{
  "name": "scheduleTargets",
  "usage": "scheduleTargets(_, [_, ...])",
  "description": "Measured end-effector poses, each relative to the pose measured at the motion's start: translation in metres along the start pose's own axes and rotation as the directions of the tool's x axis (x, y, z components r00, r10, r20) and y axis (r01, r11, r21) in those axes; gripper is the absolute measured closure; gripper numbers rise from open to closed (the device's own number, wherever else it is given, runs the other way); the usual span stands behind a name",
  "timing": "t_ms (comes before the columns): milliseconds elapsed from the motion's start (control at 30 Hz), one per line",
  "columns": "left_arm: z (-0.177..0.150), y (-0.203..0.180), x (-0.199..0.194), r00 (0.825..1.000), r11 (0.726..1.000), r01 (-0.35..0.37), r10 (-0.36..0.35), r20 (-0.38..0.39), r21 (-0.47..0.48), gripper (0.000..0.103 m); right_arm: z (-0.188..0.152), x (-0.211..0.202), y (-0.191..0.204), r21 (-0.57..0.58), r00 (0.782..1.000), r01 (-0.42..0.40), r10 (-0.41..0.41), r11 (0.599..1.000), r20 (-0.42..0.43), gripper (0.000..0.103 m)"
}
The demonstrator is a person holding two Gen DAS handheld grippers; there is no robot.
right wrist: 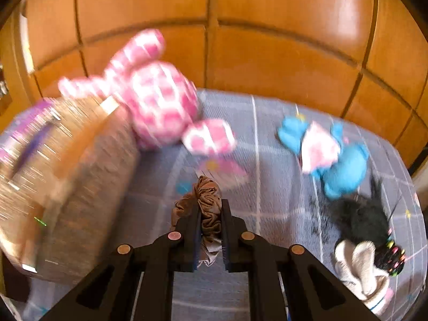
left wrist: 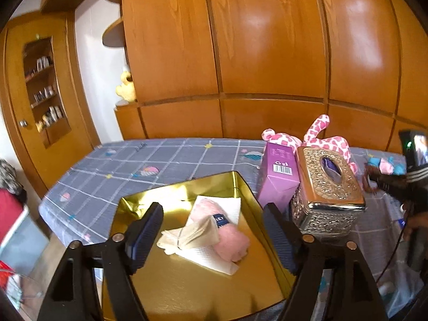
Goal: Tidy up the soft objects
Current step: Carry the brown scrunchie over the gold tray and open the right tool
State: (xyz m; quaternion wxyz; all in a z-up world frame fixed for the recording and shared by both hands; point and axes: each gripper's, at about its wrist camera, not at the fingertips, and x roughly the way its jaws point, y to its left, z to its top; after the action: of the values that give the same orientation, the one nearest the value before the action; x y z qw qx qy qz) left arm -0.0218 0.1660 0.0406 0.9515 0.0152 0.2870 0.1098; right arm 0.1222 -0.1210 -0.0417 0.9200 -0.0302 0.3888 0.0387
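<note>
So the right gripper (right wrist: 210,230) has its fingers pinched narrow on a crumpled brown fabric scrunchie (right wrist: 207,204), lifted above the grey checked bedsheet (right wrist: 267,165), just right of the ornate silver tissue box (right wrist: 61,176). The open gold tin box (left wrist: 171,275) sits left of the tissue box, with the left gripper (left wrist: 214,236) hanging over it, fingers spread wide and holding nothing. Inside the tin there's a pink fuzzy roll (left wrist: 227,238), a beige folded cloth (left wrist: 192,236) and a white paper napkin (left wrist: 214,259) already. My guess is the step is carrying the scrunchie across to the tin, so I'd go up and over the tissue box rather than clip it, and let go low over the bare gold floor. The scrunchie is bunched long-ways along the fingers, its free end poking forward past the tips toward the pink spotted plush toy (right wrist: 155,99).
</note>
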Motion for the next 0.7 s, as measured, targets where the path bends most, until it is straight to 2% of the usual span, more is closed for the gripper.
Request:
scheduleTargets(67, [0.004, 0.014, 0.002, 1.0, 0.999, -0.027, 0.027, 0.009, -0.029, 0.026, 0.012, -0.022, 0.009, -0.018, 0.998, -0.033, 0.034, 0.999, 0.057, 0.092])
scheduleTargets(133, [0.011, 0.035, 0.004, 0.998, 0.996, -0.061, 0.062, 0.016, -0.073, 0.026, 0.024, -0.05, 0.024, -0.05, 0.987, -0.092, 0.098, 0.994, 0.13, 0.092])
scheduleTargets(200, [0.015, 0.06, 0.005, 0.994, 0.985, -0.102, 0.105, 0.018, -0.138, 0.026, 0.034, -0.077, 0.046, -0.114, 0.962, -0.193, 0.211, 0.975, 0.175, 0.092])
scheduleTargets(267, [0.018, 0.087, 0.006, 0.988, 0.967, -0.148, 0.153, 0.01, -0.205, 0.025, 0.038, -0.091, 0.072, -0.183, 0.938, -0.267, 0.299, 0.946, 0.176, 0.092])
scheduleTargets(333, [0.018, 0.108, 0.007, 0.982, 0.949, -0.183, 0.189, 0.001, -0.257, 0.025, 0.035, -0.104, 0.107, -0.269, 0.904, -0.355, 0.402, 0.895, 0.145, 0.092])
scheduleTargets(400, [0.016, 0.127, 0.007, 0.976, 0.93, -0.209, 0.217, -0.007, -0.304, 0.025, 0.028, -0.108, 0.139, -0.333, 0.876, -0.42, 0.473, 0.844, 0.092, 0.092])
scheduleTargets(500, [0.013, 0.138, 0.01, 0.974, 0.918, -0.219, 0.225, -0.02, -0.331, 0.025, 0.01, -0.1, 0.183, -0.389, 0.842, -0.504, 0.539, 0.771, -0.023, 0.092])
scheduleTargets(600, [0.009, 0.139, 0.014, 0.976, 0.919, -0.213, 0.216, -0.03, -0.332, 0.024, -0.01, -0.079, 0.216, -0.421, 0.84, -0.524, 0.532, 0.74, -0.11, 0.092])
scheduleTargets(700, [0.005, 0.134, 0.021, 0.981, 0.929, -0.192, 0.185, -0.05, -0.316, 0.024, -0.026, -0.054, 0.234, -0.419, 0.846, -0.53, 0.499, 0.738, -0.19, 0.087])
